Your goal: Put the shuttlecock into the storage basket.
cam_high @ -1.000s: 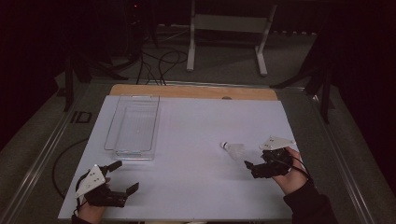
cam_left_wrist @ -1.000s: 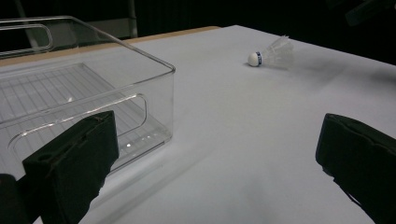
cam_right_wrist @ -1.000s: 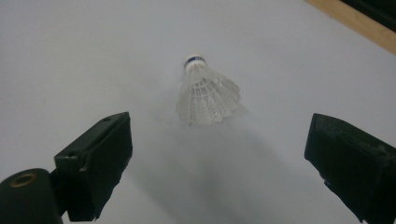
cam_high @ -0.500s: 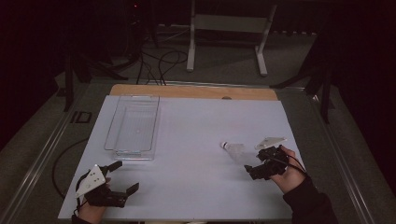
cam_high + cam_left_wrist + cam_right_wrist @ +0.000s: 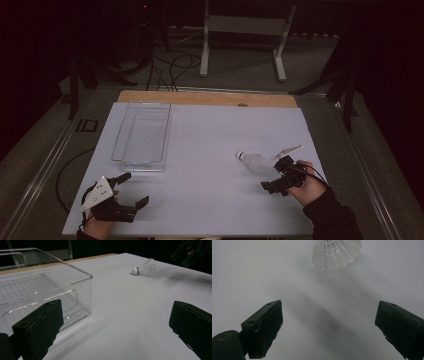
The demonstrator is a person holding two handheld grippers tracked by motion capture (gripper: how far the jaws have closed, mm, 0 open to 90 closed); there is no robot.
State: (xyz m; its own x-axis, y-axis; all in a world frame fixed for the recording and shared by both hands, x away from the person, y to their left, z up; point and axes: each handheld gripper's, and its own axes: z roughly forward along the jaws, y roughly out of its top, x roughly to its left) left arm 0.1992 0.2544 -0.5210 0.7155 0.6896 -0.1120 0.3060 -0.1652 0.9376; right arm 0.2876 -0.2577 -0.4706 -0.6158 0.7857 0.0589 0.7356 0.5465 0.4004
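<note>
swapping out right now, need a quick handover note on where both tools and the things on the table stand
Right tool: open, empty, just short of the shuttlecock.
Left tool: open, empty, near the front left corner of the table.
Shuttlecock lies on its side on the white tabletop, cork toward the clear plastic bin, which holds nothing.
Done: nothing gripped yet.
Left: probably grip the shuttlecock and put it in the bin.

- The shuttlecock [image 5: 145, 267] has a white skirt that looks like thin plastic net, and a smooth, round white tip.
- The box [image 5: 142, 132] is clear, shiny plastic with ribs on its floor.
- The table [image 5: 210, 150] top is white, smooth and matt, with a wood strip along the far edge.
- The gripper [image 5: 332, 327] pads look black, dull and a bit rough.
</note>
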